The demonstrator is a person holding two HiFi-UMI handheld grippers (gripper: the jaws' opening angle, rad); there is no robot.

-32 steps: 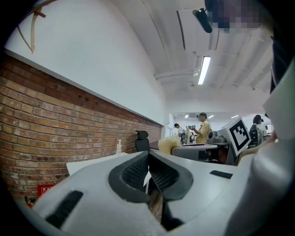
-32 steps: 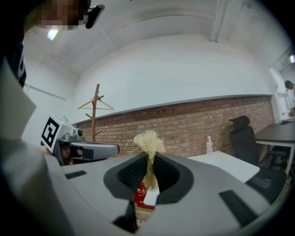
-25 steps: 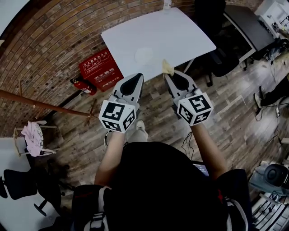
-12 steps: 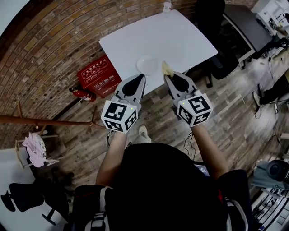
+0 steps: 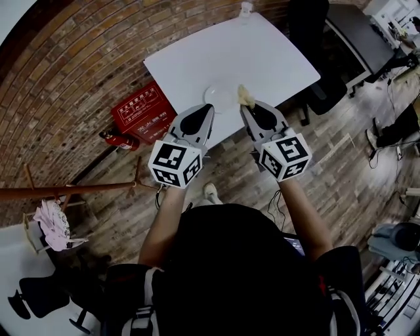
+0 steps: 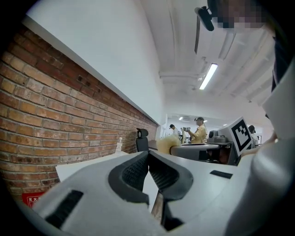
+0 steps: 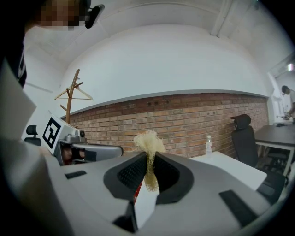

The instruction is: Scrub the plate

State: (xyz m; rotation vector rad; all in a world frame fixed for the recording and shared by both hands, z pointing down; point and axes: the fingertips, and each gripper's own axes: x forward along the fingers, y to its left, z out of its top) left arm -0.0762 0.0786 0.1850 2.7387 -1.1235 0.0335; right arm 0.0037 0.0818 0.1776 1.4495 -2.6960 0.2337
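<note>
A white plate lies near the front edge of the white table in the head view. My left gripper is shut and empty, held in the air just left of the plate and short of the table edge. In the left gripper view its pads meet with nothing between them. My right gripper is shut on a yellowish scrub pad, whose tuft sticks out past the fingertips just right of the plate. The right gripper view shows the scrub pad pinched between the jaws.
A red box and a fire extinguisher stand on the wooden floor by the brick wall. A clear bottle stands at the table's far edge. Black office chairs and a dark desk are to the right. A coat rack stands left.
I have come closer to the table. The plate now lies just beyond both gripper tips, and the scrub pad is beside it. Both grippers stay shut.
</note>
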